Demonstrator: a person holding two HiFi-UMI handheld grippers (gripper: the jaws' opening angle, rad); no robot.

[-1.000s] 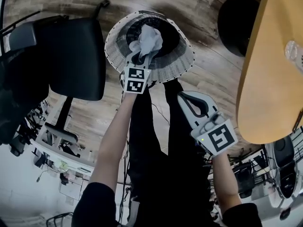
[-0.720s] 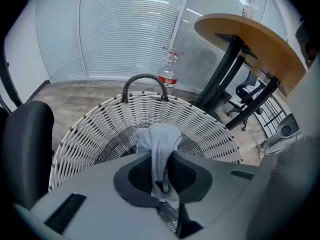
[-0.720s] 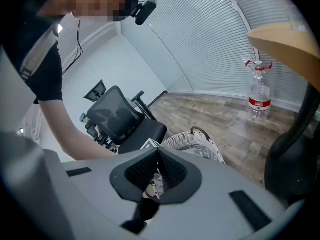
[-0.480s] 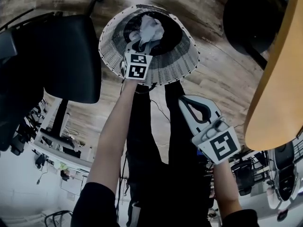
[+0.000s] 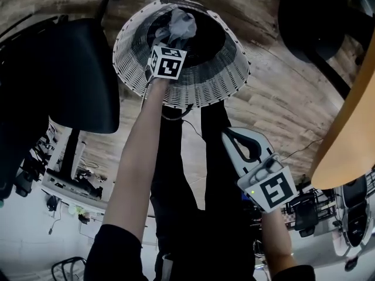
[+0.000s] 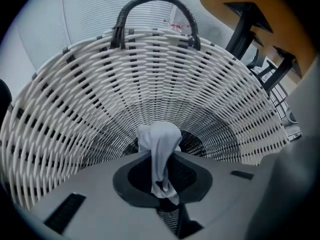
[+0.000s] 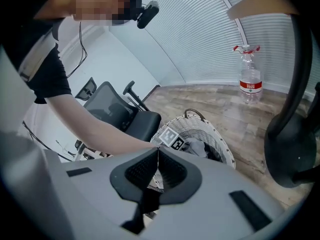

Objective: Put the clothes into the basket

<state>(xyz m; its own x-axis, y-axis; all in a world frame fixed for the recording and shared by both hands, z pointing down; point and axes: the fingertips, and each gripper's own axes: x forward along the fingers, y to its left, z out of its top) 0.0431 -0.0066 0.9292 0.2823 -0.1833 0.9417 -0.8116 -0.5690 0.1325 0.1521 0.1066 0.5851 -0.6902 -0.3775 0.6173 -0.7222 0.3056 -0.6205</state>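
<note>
A white woven basket (image 5: 225,69) with a dark handle stands on the wood floor; the left gripper view looks down its wall (image 6: 150,79). My left gripper (image 5: 171,40) reaches inside it, shut on a light grey cloth (image 5: 181,23) that hangs bunched between the pads (image 6: 160,151). My right gripper (image 5: 234,134) hovers nearer the person, outside the basket, jaws shut with nothing between them (image 7: 158,161). The right gripper view shows the basket (image 7: 225,149) and the cloth (image 7: 196,148) in it from the side.
A black office chair (image 5: 76,69) stands left of the basket. A round black table base (image 5: 310,16) and a wooden tabletop edge (image 5: 351,139) lie to the right. A water bottle (image 7: 250,79) stands on the floor by the far wall. The person's legs (image 5: 187,174) are below.
My left gripper has sunk with the grey cloth from above the rim down into the basket. The right gripper has dropped slightly and stayed shut.
</note>
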